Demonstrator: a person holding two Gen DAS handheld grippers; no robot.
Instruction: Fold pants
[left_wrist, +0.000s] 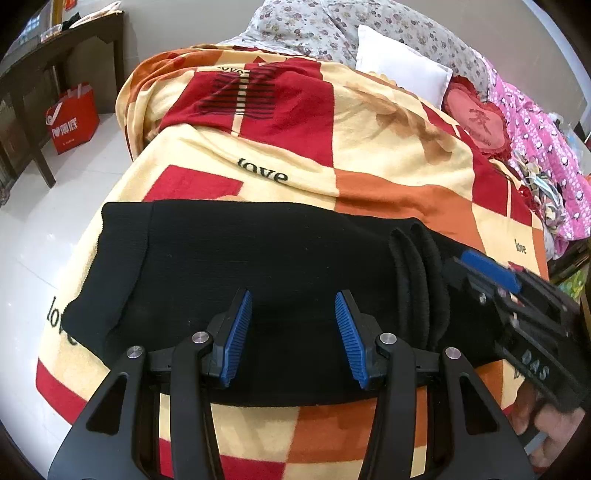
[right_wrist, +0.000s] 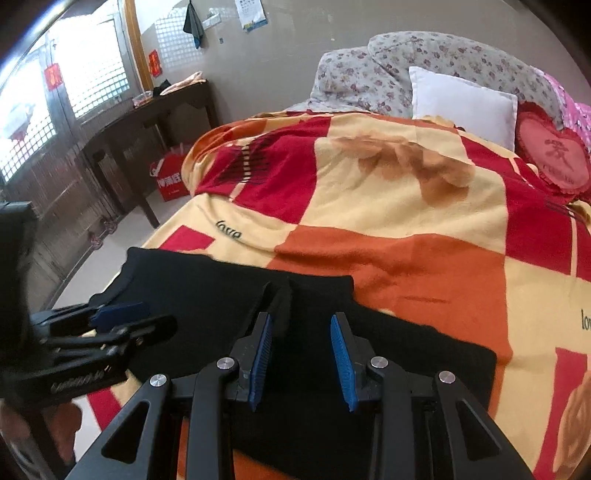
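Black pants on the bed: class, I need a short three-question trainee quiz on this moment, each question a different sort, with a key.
1. True or false: the left gripper is shut on the black pants.
2. Which cushion lies beside the white pillow? A) a heart-shaped red one B) a round green one C) a striped blue one
3. Fill in: the checked blanket under the pants carries the printed word ____.

Key: 1 false, both grippers are open, the right gripper too; 2 A, the heart cushion; 3 love.
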